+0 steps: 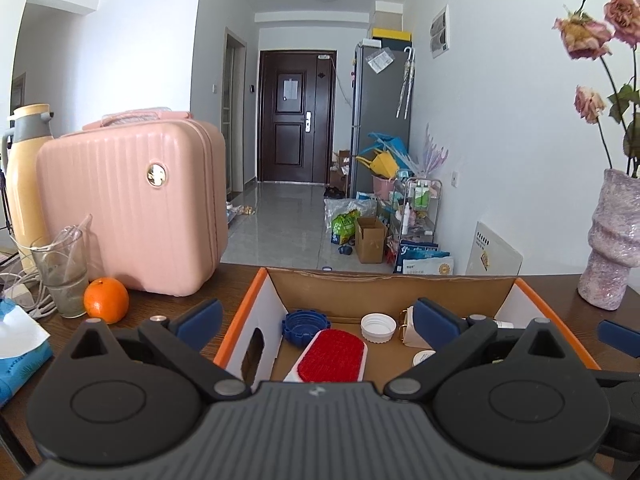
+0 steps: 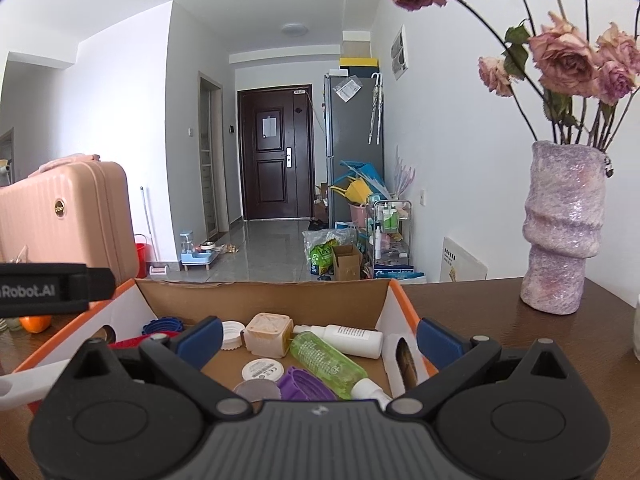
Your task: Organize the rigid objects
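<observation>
Setting: dark wooden tabletop (image 1: 224, 280) at the mouth of a hallway with a dark door and a grey fridge beyond.

Left wrist view
Left gripper (image 1: 316, 316): jaws spread wide and holding nothing, poised over the near left part of the cardboard box (image 1: 384, 292).
Box: open-topped, orange-edged, white side walls, standing at the middle of the tabletop with its far wall near the far edge.
Blue cap (image 1: 306, 326): on the box floor near the left wall.
Red brush (image 1: 332, 356): lies just in front of the blue cap, between the gripper's fingers.
White cap (image 1: 378, 328): on the box floor, right of the blue cap.
Left side of tabletop: pink suitcase (image 1: 132, 208) stands upright; an orange (image 1: 106, 300) sits against its front, beside a drinking glass (image 1: 62, 272).
Right side of tabletop: pink vase (image 1: 612, 240) with dried roses.

Right wrist view
Right gripper (image 2: 318, 338): jaws wide apart and empty, over the right half of the box (image 2: 272, 296).
Green spray bottle (image 2: 328, 364): lies on its side on the box floor, between the fingers.
White bottle (image 2: 352, 340): lies behind it, toward the right wall.
Beige cube (image 2: 268, 334): left of the white bottle, seemingly touching its nozzle end.
Purple cap (image 2: 306, 386): at the near end, partly hidden by the gripper body.
</observation>
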`<state>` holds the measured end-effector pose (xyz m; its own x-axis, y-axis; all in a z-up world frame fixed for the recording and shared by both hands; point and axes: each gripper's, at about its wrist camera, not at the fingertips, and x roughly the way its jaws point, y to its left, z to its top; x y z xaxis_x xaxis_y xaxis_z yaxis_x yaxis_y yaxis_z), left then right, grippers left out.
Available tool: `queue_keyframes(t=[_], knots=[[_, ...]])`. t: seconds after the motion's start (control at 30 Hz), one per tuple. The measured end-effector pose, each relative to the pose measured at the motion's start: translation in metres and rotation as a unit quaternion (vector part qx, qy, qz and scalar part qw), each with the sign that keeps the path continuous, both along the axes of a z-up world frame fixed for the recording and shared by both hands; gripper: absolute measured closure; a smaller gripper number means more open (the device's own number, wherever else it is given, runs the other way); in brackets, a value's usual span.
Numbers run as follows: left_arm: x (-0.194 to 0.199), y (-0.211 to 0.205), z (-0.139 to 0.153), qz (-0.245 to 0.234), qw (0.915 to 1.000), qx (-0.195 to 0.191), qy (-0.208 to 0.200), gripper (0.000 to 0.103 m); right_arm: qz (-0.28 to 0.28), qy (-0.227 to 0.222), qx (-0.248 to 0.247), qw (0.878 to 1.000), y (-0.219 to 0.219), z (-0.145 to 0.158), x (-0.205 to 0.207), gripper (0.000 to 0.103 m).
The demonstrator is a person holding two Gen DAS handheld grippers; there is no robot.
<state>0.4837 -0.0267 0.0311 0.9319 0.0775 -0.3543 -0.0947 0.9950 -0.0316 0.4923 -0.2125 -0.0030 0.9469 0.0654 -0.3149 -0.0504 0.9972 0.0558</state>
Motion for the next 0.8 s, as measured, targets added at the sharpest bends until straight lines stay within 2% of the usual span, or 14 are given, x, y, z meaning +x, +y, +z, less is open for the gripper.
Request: queue_keyframes(t=[0.37, 0.8], knots=[[-0.053, 0.011, 0.007, -0.003, 0.9999, 0.003, -0.016, 0.000, 0.005, -0.016, 0.001, 1.000, -0.004, 0.011, -0.053, 0.000], [-0.146, 0.015, 0.017, -0.014, 0.9987, 0.019, -0.045, 0.000, 0.013, -0.051, 0.010, 0.999, -0.018, 0.028, -0.140, 0.000]])
